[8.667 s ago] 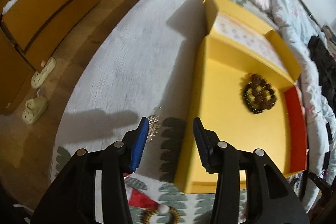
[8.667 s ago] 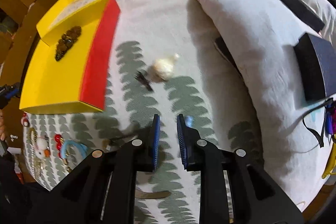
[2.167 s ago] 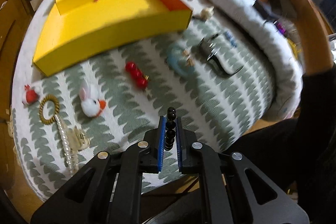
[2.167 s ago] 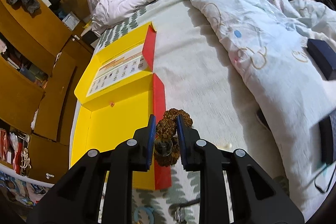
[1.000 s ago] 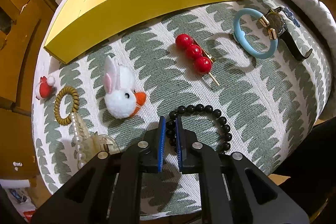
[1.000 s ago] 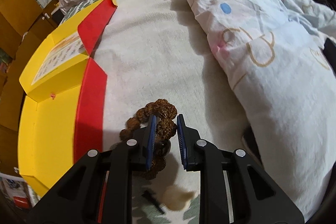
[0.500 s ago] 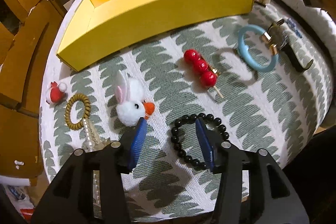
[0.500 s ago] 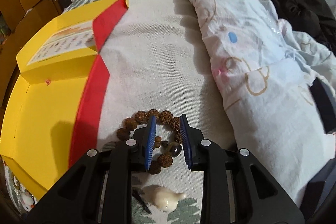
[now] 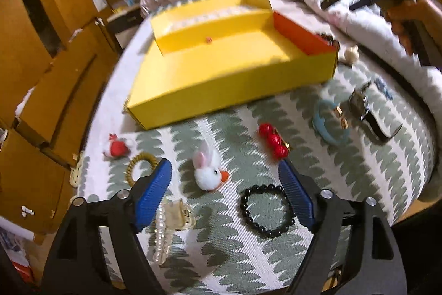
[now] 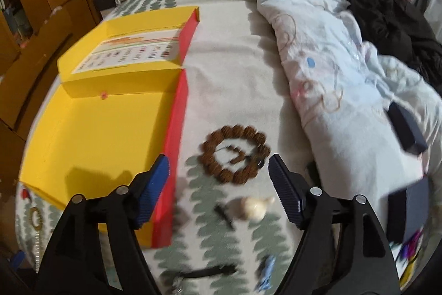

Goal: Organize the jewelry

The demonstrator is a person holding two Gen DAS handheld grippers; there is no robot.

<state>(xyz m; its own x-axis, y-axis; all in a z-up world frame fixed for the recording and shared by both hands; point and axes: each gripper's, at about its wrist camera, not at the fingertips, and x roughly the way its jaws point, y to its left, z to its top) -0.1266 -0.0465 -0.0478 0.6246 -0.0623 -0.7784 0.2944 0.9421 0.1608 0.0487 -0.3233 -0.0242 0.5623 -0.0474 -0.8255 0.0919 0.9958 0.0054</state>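
My left gripper [image 9: 223, 163] hangs above the patterned bedspread, its jaws opening wide with nothing pressed between them. A black bead bracelet [image 9: 243, 205] lies flat on the cover below its right finger. In the right wrist view my right gripper [image 10: 217, 158] is also opening and holds nothing. A brown bead bracelet [image 10: 234, 130] lies on the bed just past its fingertips, to the right of the box's red side wall [image 10: 176, 129]. The yellow box [image 9: 221, 90] stands open, its floor bare.
Spread over the bedspread are a white bunny clip [image 9: 207, 173], red bead clip [image 9: 273, 140], blue bangle [image 9: 331, 140], watch [image 9: 364, 112], gold hair tie [image 9: 131, 170], red clip [image 9: 117, 148] and pearl string [image 9: 161, 237]. A cream ornament [image 10: 251, 208] lies below the brown bracelet. A duvet [image 10: 331, 46] is heaped on the right.
Both grippers went from shut to wide open. The left let the black bracelet go onto the bedspread and rose. The right let the brown bracelet go beside the box and drew back.
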